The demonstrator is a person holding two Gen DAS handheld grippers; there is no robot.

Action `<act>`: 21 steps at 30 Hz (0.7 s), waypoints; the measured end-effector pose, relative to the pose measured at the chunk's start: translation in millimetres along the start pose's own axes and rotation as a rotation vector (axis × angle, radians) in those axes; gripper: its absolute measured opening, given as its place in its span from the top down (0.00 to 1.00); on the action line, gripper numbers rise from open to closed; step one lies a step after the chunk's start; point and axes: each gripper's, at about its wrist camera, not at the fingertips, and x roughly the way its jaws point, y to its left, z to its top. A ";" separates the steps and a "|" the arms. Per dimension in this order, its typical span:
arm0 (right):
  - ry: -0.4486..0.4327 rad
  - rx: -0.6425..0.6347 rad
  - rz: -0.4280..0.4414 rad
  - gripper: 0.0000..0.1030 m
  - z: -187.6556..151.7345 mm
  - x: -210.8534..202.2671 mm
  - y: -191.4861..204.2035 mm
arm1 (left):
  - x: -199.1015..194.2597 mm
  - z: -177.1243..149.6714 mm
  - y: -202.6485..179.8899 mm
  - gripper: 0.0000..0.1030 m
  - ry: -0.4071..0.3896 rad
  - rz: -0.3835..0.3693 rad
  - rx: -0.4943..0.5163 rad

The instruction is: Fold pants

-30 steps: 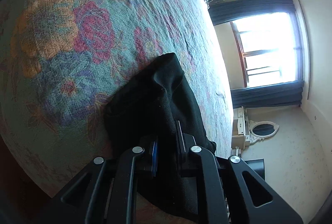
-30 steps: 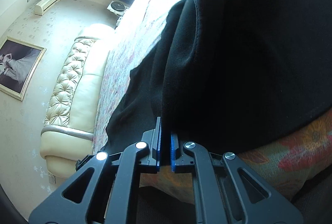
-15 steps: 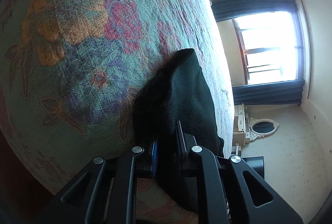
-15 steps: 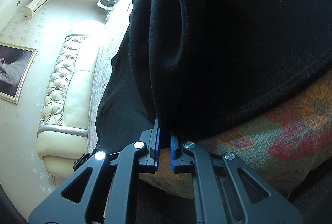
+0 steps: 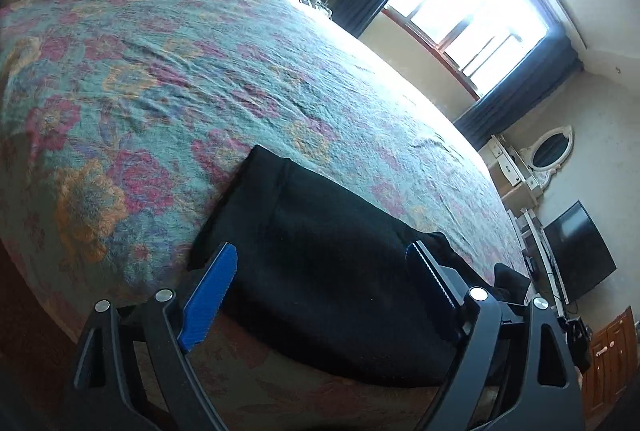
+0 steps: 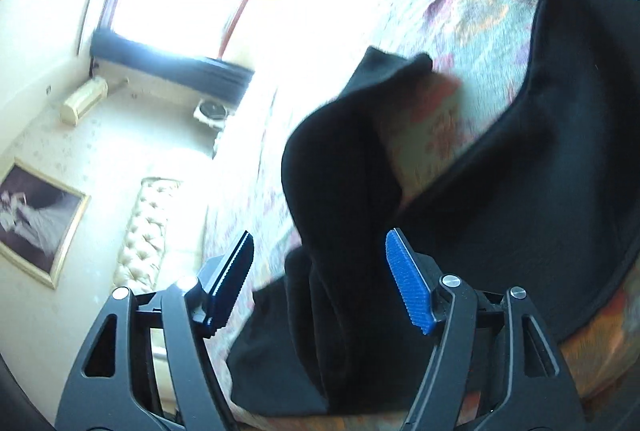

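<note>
The black pants (image 5: 328,271) lie on the flowered bedspread (image 5: 168,79) near the bed's near edge, mostly flat, but in the right wrist view one part (image 6: 340,191) still stands up in a loose hump; they look soft, limp and light, likely to sag and slide, so I would take them by a hem or folded corner. A second ago both tongs were clamped on the cloth. The left tongs (image 5: 324,287) and right tongs (image 6: 320,279) have just been opening and now stand wide, the fabric between their pads but not pinched.
</note>
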 end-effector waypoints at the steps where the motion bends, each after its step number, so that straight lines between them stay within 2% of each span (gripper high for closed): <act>1: -0.005 0.033 0.006 0.29 16.9 11.8 -4.0 | 10.9 -3.6 -10.0 0.17 0.023 -0.021 -0.002; 3: -0.030 0.087 -0.008 0.29 45.0 34.4 -14.0 | 34.3 -12.0 -28.7 0.17 0.068 -0.053 -0.014; 5: -0.013 0.155 -0.005 0.29 72.8 59.3 -29.1 | 56.7 -21.4 -49.3 0.17 0.118 -0.091 -0.038; 8: 0.016 0.295 0.042 0.29 95.3 96.7 -54.7 | 82.8 -38.4 -76.9 0.17 0.181 -0.134 -0.038; 10: -0.011 0.341 0.065 0.40 100.9 106.0 -68.2 | 96.7 -49.1 -96.4 0.17 0.227 -0.145 0.000; 12: -0.003 0.260 0.024 0.78 104.7 111.0 -63.0 | 106.2 -60.2 -114.0 0.17 0.265 -0.148 0.035; 13: -0.004 0.207 -0.005 0.83 107.2 107.4 -58.2 | 109.4 -64.1 -119.3 0.17 0.276 -0.149 0.046; 16: -0.038 0.102 0.006 0.89 112.1 88.2 -42.8 | 113.6 -74.2 -131.4 0.17 0.291 -0.161 0.073; 21: -0.070 -0.004 0.058 0.90 123.7 14.6 -27.1 | 122.3 -81.7 -146.7 0.17 0.312 -0.188 0.088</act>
